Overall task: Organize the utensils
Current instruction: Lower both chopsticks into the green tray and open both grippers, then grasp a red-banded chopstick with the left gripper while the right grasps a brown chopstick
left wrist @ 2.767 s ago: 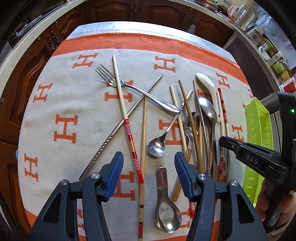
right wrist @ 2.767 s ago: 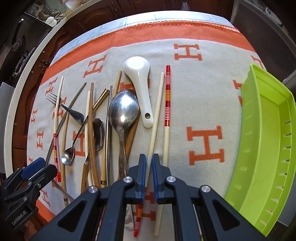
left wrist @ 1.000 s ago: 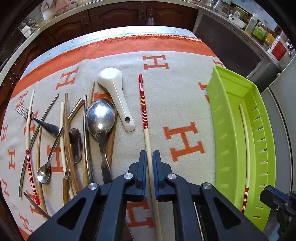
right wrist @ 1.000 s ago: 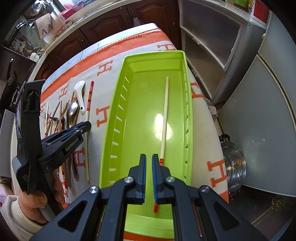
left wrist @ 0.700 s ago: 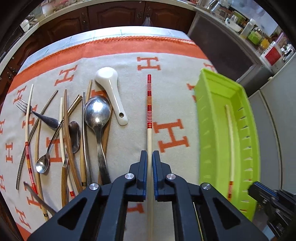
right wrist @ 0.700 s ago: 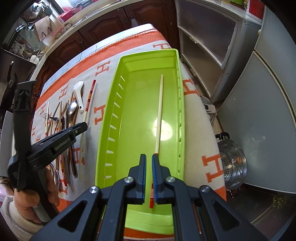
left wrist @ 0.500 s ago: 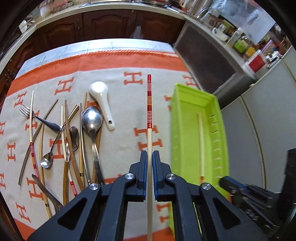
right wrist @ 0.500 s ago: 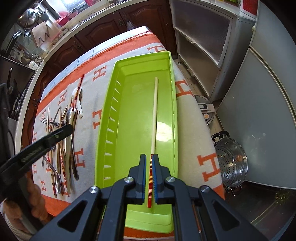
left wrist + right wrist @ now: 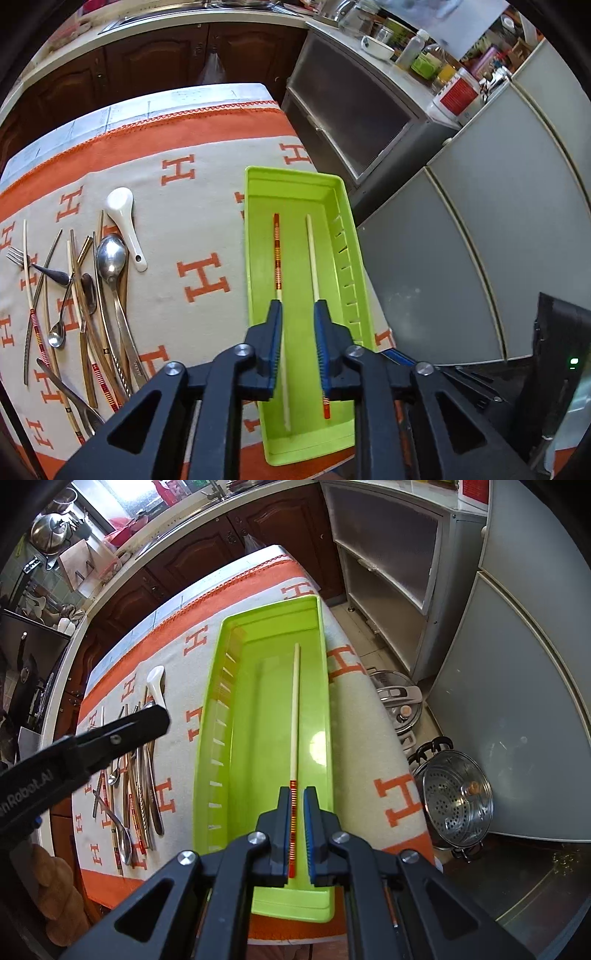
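Note:
A green tray (image 9: 255, 206) stands on the right of the orange-and-cream cloth. Two cream chopsticks with red-striped ends lie in it: one (image 9: 276, 258) on the left, one (image 9: 313, 254) on the right. My left gripper (image 9: 297, 310) is open above the tray's near half, with the left chopstick running along its left finger. In the right wrist view the tray (image 9: 221, 709) holds one visible chopstick (image 9: 294, 709). My right gripper (image 9: 295, 797) is slightly open around its striped end, which lies free in the gap.
Several spoons, chopsticks and a fork (image 9: 40, 267) lie bunched on the cloth's left, with a white ceramic spoon (image 9: 123, 221) beside them. Grey cabinets (image 9: 480, 240) stand right of the table. A steel steamer pot (image 9: 456, 801) sits on the floor.
My left gripper carried its striped chopstick right over the tray and opened; the chopstick now lies in the tray. My right gripper opened slightly and drew back from its chopstick.

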A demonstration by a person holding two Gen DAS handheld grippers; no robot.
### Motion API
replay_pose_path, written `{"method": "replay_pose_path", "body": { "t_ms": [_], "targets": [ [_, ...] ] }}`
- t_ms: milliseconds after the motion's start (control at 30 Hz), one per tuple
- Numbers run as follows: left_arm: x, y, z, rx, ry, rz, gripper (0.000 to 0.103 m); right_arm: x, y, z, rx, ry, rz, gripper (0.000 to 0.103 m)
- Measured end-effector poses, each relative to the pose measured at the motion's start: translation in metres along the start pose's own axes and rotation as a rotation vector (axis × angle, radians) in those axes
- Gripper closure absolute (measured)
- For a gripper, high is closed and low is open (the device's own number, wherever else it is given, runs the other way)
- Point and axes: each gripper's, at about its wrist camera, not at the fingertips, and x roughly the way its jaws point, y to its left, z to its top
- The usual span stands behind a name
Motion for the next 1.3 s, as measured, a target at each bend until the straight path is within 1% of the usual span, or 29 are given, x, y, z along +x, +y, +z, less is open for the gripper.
{"method": "replay_pose_path", "body": {
  "t_ms": [167, 200, 233, 300, 333, 500, 600, 700, 767, 833, 900, 1100, 1167, 1200, 1300],
  "targets": [
    [0.004, 0.003, -0.008, 0.036, 0.001, 0.039, 0.077, -0.006, -0.002, -0.006, -0.001, -0.009, -0.006, 0.092],
    [0.003, 0.006, -0.009, 0.039, -0.001, 0.049, 0.074, -0.006, -0.002, -0.006, -0.002, -0.009, -0.006, 0.091],
    [0.003, 0.009, -0.011, 0.039, -0.002, 0.058, 0.069, -0.006, -0.001, -0.007, -0.003, -0.005, -0.008, 0.091],
    [0.001, 0.016, -0.015, 0.035, -0.009, 0.077, 0.060, -0.008, 0.004, -0.009, -0.015, -0.003, -0.009, 0.091],
    [-0.001, 0.020, -0.017, 0.033, -0.011, 0.088, 0.059, -0.008, 0.004, -0.009, -0.015, -0.003, -0.009, 0.091],
    [-0.011, 0.037, -0.028, 0.033, -0.007, 0.130, 0.058, -0.019, 0.024, -0.012, -0.075, -0.019, -0.014, 0.091],
    [-0.019, 0.049, -0.032, 0.021, -0.011, 0.144, 0.053, -0.025, 0.037, -0.016, -0.119, -0.031, -0.020, 0.091],
    [-0.030, 0.060, -0.037, 0.006, -0.037, 0.159, 0.049, -0.028, 0.049, -0.019, -0.167, -0.040, -0.032, 0.091],
    [-0.039, 0.069, -0.041, -0.007, -0.060, 0.172, 0.047, -0.029, 0.055, -0.020, -0.186, -0.044, -0.023, 0.091],
    [-0.050, 0.079, -0.046, -0.026, -0.088, 0.189, 0.040, -0.027, 0.063, -0.021, -0.199, -0.037, -0.012, 0.091],
    [-0.061, 0.091, -0.053, -0.049, -0.115, 0.212, 0.036, -0.024, 0.071, -0.021, -0.212, -0.030, 0.001, 0.091],
    [-0.084, 0.139, -0.073, -0.124, -0.157, 0.280, 0.035, -0.006, 0.114, -0.025, -0.299, -0.006, 0.055, 0.091],
    [-0.089, 0.161, -0.082, -0.174, -0.159, 0.294, 0.035, 0.002, 0.126, -0.028, -0.326, 0.007, 0.064, 0.091],
    [-0.091, 0.172, -0.086, -0.210, -0.156, 0.323, 0.035, 0.008, 0.136, -0.028, -0.345, 0.019, 0.066, 0.091],
    [-0.098, 0.208, -0.100, -0.297, -0.154, 0.338, 0.035, 0.022, 0.155, -0.027, -0.368, 0.047, 0.087, 0.091]
  ]
}}
